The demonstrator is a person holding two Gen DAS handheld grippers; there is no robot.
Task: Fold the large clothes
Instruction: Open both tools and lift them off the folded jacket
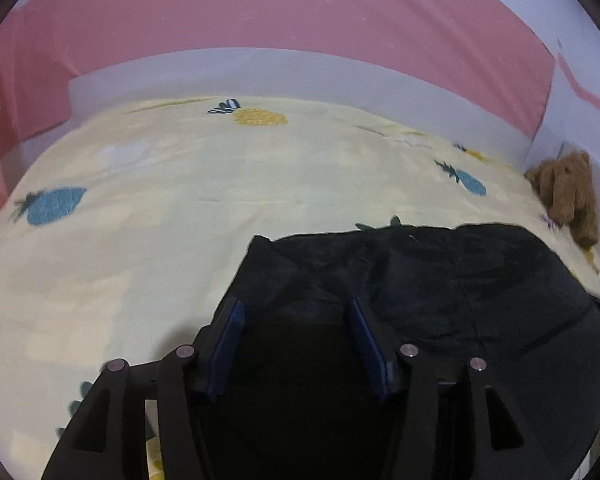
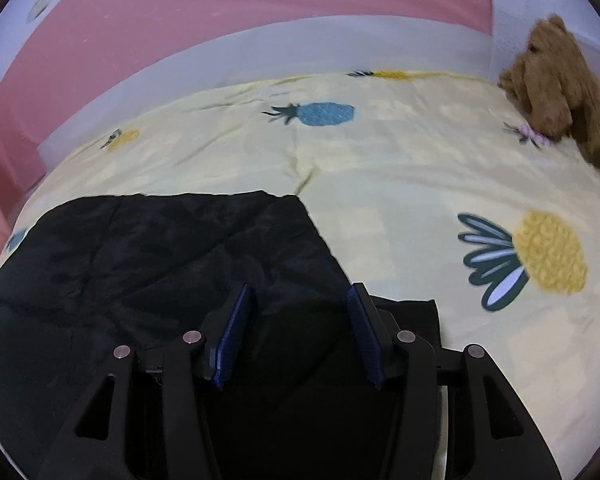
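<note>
Two grippers are seen above a bed (image 1: pixel 140 208) that is covered by a pale yellow sheet printed with blue and yellow pineapples. In the left wrist view, the left gripper (image 1: pixel 296 308) is held with its jaws parted to a middling width, and nothing is clamped between the blue pads (image 1: pixel 226 344); only dark cloth is seen in the gap, lying below them. That cloth is a black garment (image 1: pixel 460 280), spread flat on the sheet, its left corner lying just ahead of the left finger and its far edge running off toward the right. A brown plush toy (image 1: pixel 568 192) is propped at the right edge of the bed, against a white wall. Behind the bed a white headboard (image 1: pixel 300 76) is backed by a pink wall.

In the right wrist view, the black garment (image 2: pixel 160 248) is spread to the left and centre, with its right corner lying ahead of the fingers and a lower flap reaching past the right finger. The right gripper (image 2: pixel 300 300) is likewise held about half open, no fabric being pinched by its pads (image 2: pixel 230 336). A large yellow pineapple print (image 2: pixel 548 252) is shown to the right, and the plush toy (image 2: pixel 560 84) is seated at the far right corner.
</note>
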